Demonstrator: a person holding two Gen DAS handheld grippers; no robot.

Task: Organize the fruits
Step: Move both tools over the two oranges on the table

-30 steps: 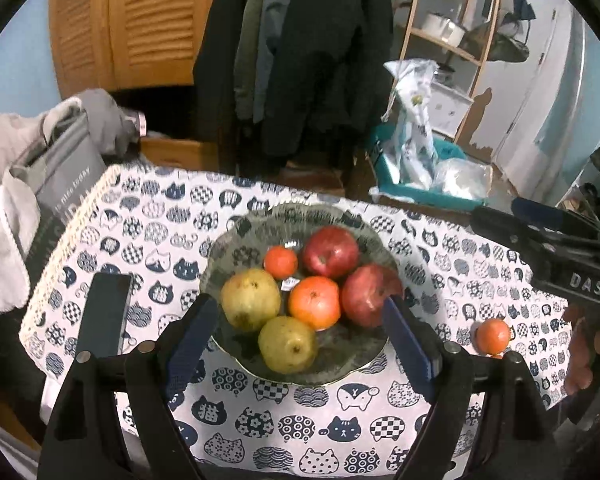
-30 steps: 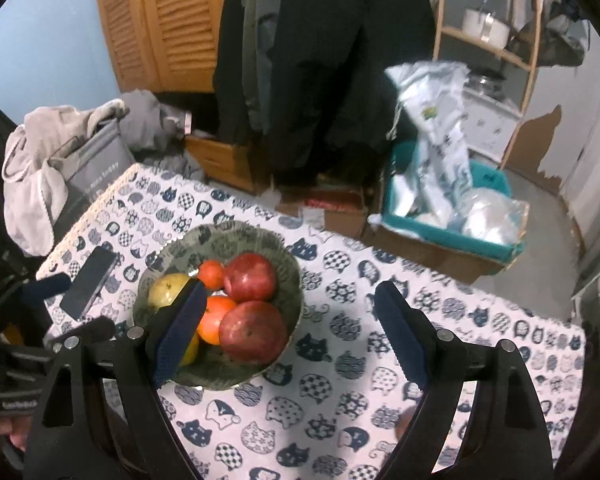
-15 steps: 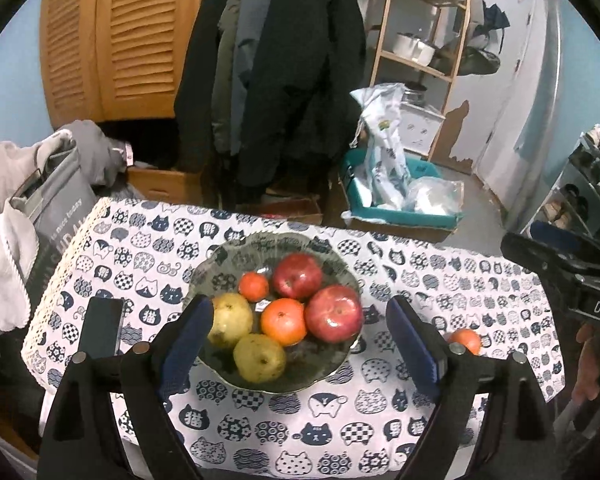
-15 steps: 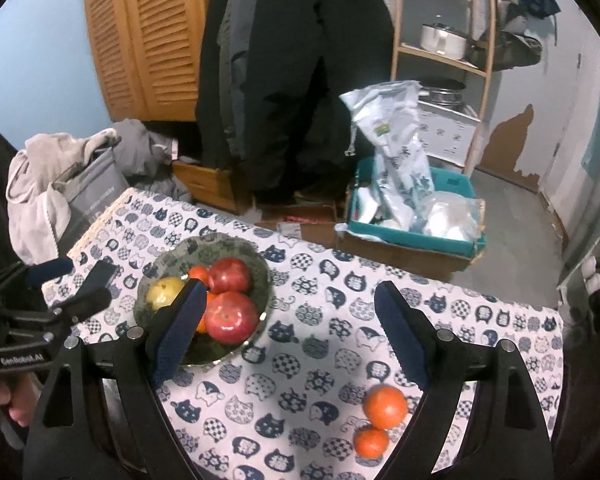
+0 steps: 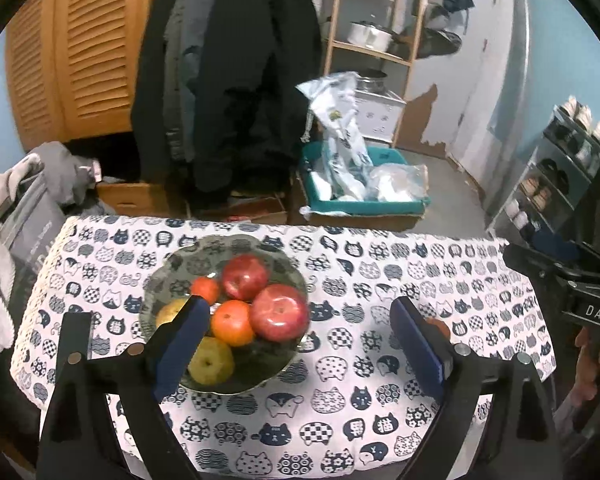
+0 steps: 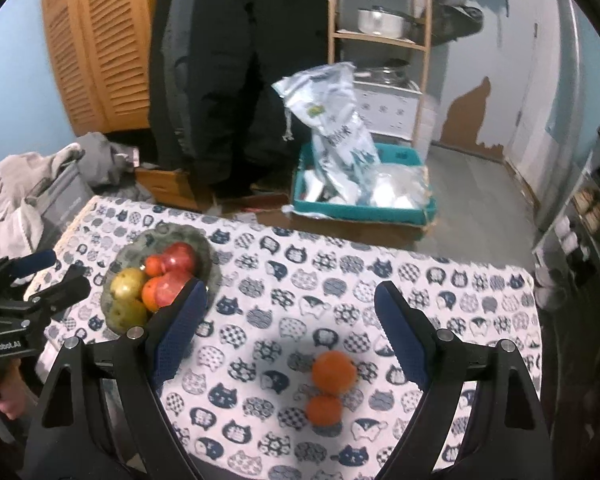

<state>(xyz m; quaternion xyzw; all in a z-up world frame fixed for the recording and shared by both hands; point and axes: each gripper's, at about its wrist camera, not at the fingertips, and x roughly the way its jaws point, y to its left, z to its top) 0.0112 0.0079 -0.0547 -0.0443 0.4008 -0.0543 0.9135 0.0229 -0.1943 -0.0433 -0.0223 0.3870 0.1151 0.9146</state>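
A grey-green bowl [image 5: 172, 264] on the cat-print tablecloth holds two red apples [image 5: 280, 312], two oranges [image 5: 233, 322] and two yellow pears [image 5: 212, 362]; it also shows in the right wrist view [image 6: 204, 246]. Two loose oranges [image 6: 334, 370] lie on the cloth between my right gripper's fingers. My right gripper [image 6: 290, 338] is open and empty above them. My left gripper [image 5: 300, 340] is open and empty, held above the bowl's right edge. One loose orange [image 5: 438, 326] peeks from behind its right finger.
A black phone [image 5: 74, 334] lies on the cloth left of the bowl. Clothes and a grey bag [image 5: 20, 216] sit by the table's left edge. Beyond the far edge are hanging coats [image 5: 236, 80], a teal crate with bags [image 5: 364, 188] and a wooden shelf.
Both grippers have pulled back and risen, so the table looks smaller. The right gripper has swung right, bringing the two loose oranges into view. Both stay open.
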